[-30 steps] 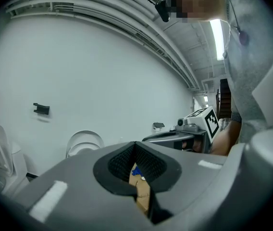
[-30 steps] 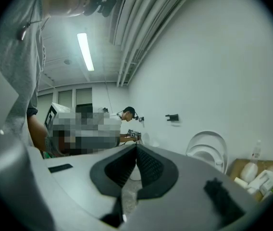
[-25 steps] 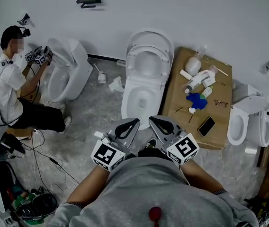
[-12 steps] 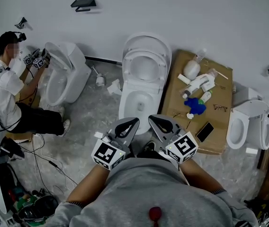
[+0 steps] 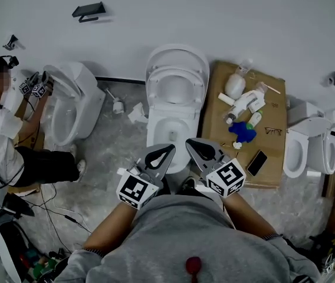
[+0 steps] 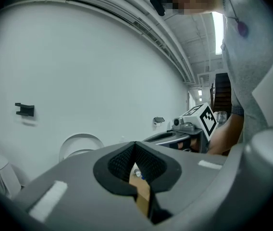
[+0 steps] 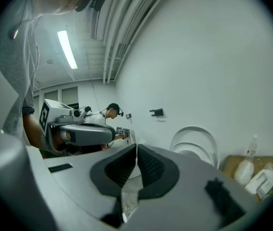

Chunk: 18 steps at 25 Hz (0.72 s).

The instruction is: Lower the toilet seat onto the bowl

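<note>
Centrally, one raised toilet seat, left gripper, right gripper, jaws closed.

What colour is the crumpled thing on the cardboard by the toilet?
The crumpled thing is blue. The head view shows it best.

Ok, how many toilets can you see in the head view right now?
3: middle toilet straight ahead, seat up; left toilet beside a person; right toilet past the cardboard. More may hide at the right edge.
</note>
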Each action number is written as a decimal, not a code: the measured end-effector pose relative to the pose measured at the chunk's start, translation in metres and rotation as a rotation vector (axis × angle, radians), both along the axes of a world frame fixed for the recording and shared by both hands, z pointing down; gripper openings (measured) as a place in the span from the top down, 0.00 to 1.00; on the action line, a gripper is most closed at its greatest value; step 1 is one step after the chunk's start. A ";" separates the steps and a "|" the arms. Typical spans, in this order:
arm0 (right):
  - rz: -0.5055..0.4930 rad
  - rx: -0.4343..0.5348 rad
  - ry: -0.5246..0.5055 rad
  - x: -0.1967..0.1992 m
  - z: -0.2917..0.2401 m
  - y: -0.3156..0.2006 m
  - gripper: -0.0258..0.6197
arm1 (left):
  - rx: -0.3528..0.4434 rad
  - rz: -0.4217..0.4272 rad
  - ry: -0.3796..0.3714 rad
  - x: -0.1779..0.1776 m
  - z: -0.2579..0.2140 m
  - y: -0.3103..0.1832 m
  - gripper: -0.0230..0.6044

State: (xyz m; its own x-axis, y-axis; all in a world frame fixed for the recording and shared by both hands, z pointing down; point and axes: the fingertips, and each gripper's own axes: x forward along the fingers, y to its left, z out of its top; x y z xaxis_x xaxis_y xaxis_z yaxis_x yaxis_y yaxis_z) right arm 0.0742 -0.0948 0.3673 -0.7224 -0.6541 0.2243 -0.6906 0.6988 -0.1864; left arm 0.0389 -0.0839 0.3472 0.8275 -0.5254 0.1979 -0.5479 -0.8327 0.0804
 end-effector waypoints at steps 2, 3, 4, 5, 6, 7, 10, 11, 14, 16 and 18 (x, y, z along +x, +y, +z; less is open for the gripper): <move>0.031 -0.007 0.012 0.000 0.004 -0.018 0.94 | -0.001 0.021 0.000 -0.006 0.003 -0.016 0.95; 0.045 -0.010 0.021 0.001 0.006 -0.028 0.94 | -0.003 0.030 0.002 -0.009 0.004 -0.024 0.95; 0.059 -0.014 0.032 0.002 0.008 -0.038 0.94 | -0.007 0.038 0.005 -0.012 0.005 -0.033 0.95; 0.071 -0.020 0.044 0.003 0.011 -0.047 0.94 | -0.010 0.048 0.007 -0.015 0.007 -0.040 0.95; 0.081 -0.029 0.054 0.003 0.012 -0.055 0.94 | -0.013 0.061 0.007 -0.017 0.009 -0.047 0.95; 0.088 -0.038 0.061 0.003 0.014 -0.063 0.94 | -0.017 0.071 0.007 -0.020 0.011 -0.054 0.95; 0.115 -0.056 0.080 0.005 0.017 -0.086 0.94 | -0.025 0.094 0.017 -0.023 0.014 -0.078 0.95; 0.124 -0.061 0.089 0.007 0.019 -0.093 0.94 | -0.025 0.103 0.019 -0.023 0.015 -0.086 0.95; 0.136 -0.089 0.120 0.007 0.028 -0.113 0.94 | -0.028 0.120 0.022 -0.025 0.019 -0.109 0.95; 0.131 -0.112 0.148 0.005 0.037 -0.124 0.94 | -0.032 0.128 0.026 -0.026 0.022 -0.123 0.95; 0.120 -0.128 0.183 0.003 0.046 -0.136 0.94 | -0.036 0.137 0.025 -0.027 0.025 -0.136 0.95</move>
